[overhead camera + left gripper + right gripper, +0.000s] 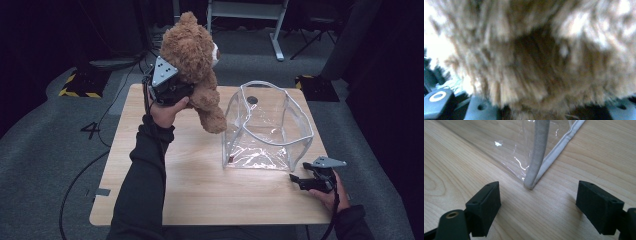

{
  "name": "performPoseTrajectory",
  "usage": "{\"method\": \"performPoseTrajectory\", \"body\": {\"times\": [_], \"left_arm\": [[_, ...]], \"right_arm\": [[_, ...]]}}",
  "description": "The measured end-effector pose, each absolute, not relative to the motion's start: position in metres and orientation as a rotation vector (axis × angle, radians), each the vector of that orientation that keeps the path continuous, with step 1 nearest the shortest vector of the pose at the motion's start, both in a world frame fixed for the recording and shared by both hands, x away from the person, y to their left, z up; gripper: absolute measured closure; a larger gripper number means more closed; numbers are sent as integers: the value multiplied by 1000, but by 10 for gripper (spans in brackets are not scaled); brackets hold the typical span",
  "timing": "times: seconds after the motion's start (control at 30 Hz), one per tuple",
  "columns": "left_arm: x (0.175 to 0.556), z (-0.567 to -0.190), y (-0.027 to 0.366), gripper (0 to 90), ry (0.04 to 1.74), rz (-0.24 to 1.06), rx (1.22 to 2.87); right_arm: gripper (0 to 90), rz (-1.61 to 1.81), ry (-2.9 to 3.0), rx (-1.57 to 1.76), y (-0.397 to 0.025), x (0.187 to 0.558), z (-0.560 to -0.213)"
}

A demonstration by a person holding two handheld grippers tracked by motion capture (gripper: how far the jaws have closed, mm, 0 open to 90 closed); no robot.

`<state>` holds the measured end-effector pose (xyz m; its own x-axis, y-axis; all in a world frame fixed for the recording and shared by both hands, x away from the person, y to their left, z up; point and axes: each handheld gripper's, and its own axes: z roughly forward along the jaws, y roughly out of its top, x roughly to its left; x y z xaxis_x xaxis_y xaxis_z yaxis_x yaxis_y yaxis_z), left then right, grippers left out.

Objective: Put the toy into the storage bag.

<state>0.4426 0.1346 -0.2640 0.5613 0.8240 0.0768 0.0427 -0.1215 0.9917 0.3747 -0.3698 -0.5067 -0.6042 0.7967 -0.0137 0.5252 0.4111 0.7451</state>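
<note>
A brown teddy bear (192,60) hangs in the air over the table's far left, held by my left gripper (172,90), which is shut on its body. Its fur (536,60) presses right up against the left gripper view. A clear plastic bag (267,125) with white piping stands open-topped on the table, to the right of the bear. My right gripper (300,181) rests low by the bag's near right corner, jaws open and empty. The bag's corner seam (536,162) lies just ahead of the open jaws, with my right gripper (537,205) a short way from it.
The wooden table (200,185) has bare surface at the front and left. Around it lie grey floor, a cable (80,175) on the left, yellow-black striped bases (80,85) and a white frame leg (277,45) at the back.
</note>
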Motion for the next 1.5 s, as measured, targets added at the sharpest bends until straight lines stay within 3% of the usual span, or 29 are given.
{"method": "performPoseTrajectory", "body": {"times": [0.47, 1.5], "left_arm": [[437, -232, 129, 517, 716, 781, 1537], [434, -207, 78, 516, 594, 712, 1526]], "right_arm": [[196, 1021, 2305, 1137, -370, 375, -507], [196, 1021, 2306, 1137, -370, 375, -507]]}}
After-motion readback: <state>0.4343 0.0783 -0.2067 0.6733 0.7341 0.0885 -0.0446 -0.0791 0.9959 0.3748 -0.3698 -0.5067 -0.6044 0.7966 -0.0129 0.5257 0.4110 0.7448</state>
